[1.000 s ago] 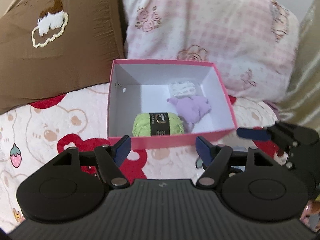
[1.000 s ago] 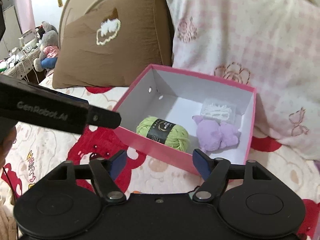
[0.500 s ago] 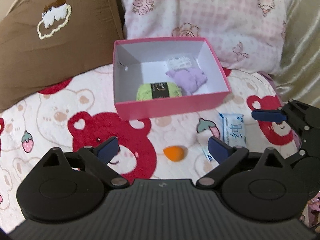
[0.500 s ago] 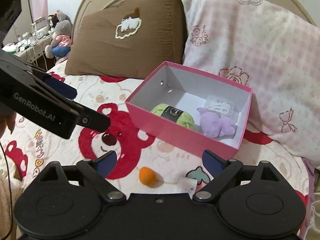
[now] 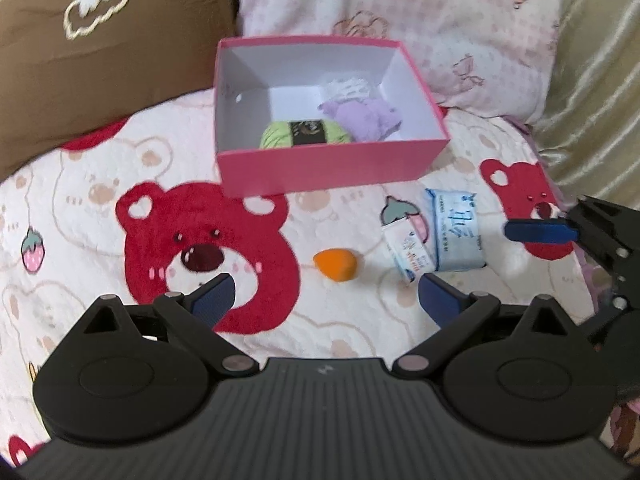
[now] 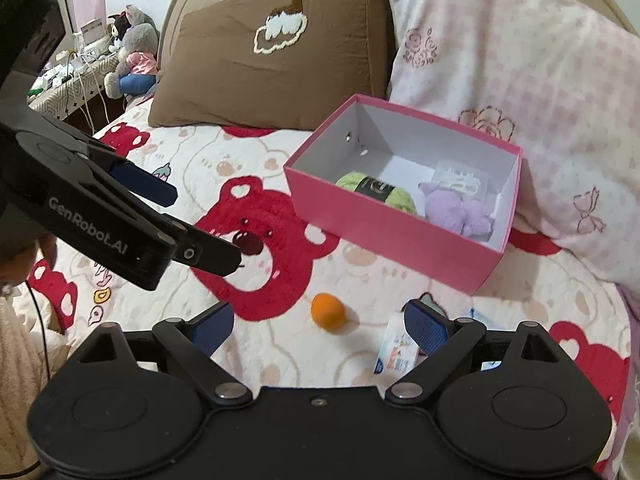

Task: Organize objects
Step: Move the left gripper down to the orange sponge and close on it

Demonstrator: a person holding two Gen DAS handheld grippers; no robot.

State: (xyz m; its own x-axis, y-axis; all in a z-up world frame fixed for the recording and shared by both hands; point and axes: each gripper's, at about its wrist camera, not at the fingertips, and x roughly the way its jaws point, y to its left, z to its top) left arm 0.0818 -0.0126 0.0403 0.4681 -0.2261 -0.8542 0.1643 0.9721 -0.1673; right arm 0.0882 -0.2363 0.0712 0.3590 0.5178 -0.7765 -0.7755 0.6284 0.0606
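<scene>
Left wrist view: your left tool point(image 5: 326, 294) hangs above the bed point(image 5: 80, 208) w/ jaws spread wide, nothing between them; they've just been opening, though the last half second adds little; the pink box point(image 5: 328, 168) sits farther up the quilt against the pillows, already holding a green yarn ball point(image 5: 304, 134), a lilac plush point(image 5: 366, 120) and a small white item behind it; still loose on the quilt: an orange sponge point(image 5: 335, 265) just ahead of the jaws, a small white packet point(image 5: 408, 250) touching a blue tissue pack point(image 5: 458, 234) to its right; your right tool point(image 5: 540, 230) pokes in at the right edge, near the tissue pack.

Right wrist view: right tool point(image 6: 320, 326) also wide open and empty, jaws having just been opening earlier in the second; the sponge point(image 6: 328, 310) lies close ahead between the finger lines, the packet point(image 6: 396, 350) beside the right finger, tissue pack mostly hidden behind it; the left tool point(image 6: 152, 196) crosses at left, clear of everything.

Step in hand, as I read it: betw. drops, lining up the next pick; next move calls for you to lower one tool over the sponge, straddle it, close gently (it looks soft, may squash or roll), then carry it over the box's near wall.
</scene>
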